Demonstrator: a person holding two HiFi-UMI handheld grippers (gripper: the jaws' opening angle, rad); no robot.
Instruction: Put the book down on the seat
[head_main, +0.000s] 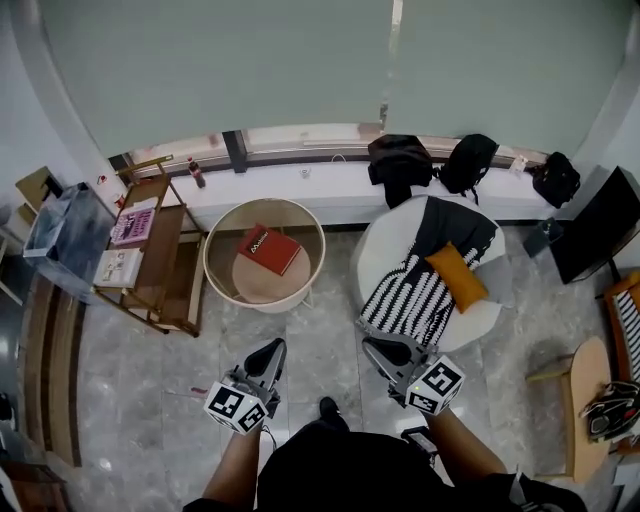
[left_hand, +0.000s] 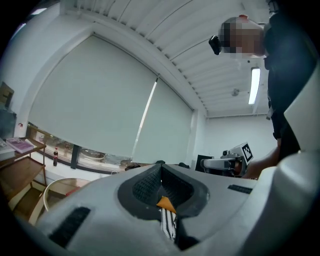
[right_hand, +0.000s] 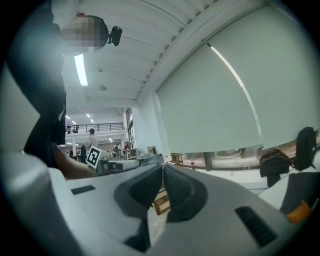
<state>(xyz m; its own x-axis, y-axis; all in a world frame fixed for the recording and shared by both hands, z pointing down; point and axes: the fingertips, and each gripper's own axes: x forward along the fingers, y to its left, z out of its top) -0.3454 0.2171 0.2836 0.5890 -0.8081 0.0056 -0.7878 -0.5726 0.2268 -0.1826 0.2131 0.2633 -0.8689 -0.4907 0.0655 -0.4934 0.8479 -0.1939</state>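
Both grippers are empty with jaws closed together: the left gripper (head_main: 268, 352) and the right gripper (head_main: 375, 345) hang side by side above the floor. Beyond them, the red book (head_main: 268, 249) lies flat inside the round seat (head_main: 214, 262), beside a white armchair (head_main: 385, 250).

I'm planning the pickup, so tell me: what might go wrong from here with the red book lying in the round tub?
1. The red book lies flat inside the round tub, below its raised rim. The left gripper and right gripper are shut and empty, so a flat grab may slip.
2. The armchair carries a striped blanket and an orange cushion, so a book there may tilt or slide.
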